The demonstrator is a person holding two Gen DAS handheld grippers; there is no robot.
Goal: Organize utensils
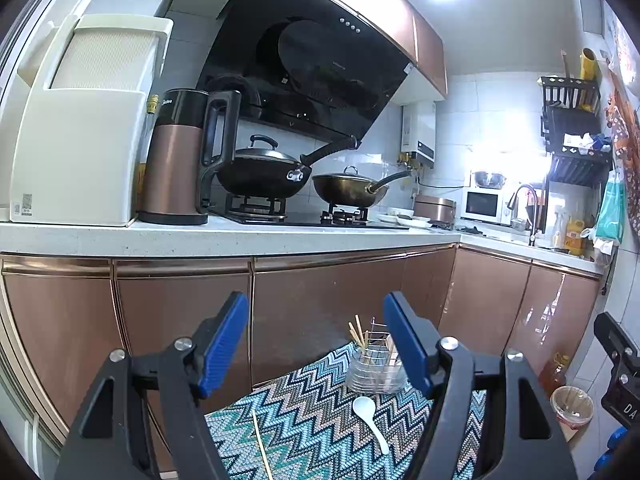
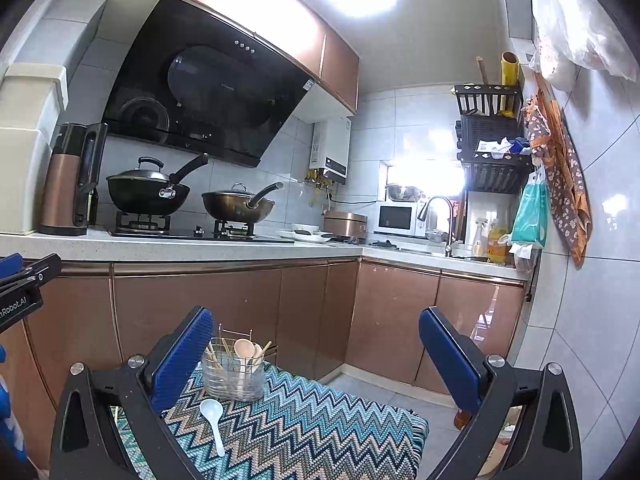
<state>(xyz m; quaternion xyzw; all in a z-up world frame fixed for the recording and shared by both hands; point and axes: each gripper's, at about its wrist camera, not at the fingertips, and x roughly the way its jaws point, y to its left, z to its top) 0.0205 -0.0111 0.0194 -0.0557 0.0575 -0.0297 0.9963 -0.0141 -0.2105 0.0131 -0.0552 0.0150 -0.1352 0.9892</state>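
On the zigzag cloth (image 2: 312, 424) ahead of you: clear utensil holder (image 2: 234, 380) at the far edge, holding wooden spoons (image 2: 243, 350) and chopsticks. White spoon (image 2: 214, 420) lies just in front; one loose chopstick (image 1: 262, 444) nearby. Your left gripper (image 1: 316, 344) and right gripper (image 2: 316, 364) both hover, jaws spread, empty.

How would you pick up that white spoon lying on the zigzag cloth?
Grip the white spoon across its slim handle, coming straight down from above. It lies flat on the cloth with the handle pointing toward the camera, so a tool could close across its narrow width; the bowl looks too broad.
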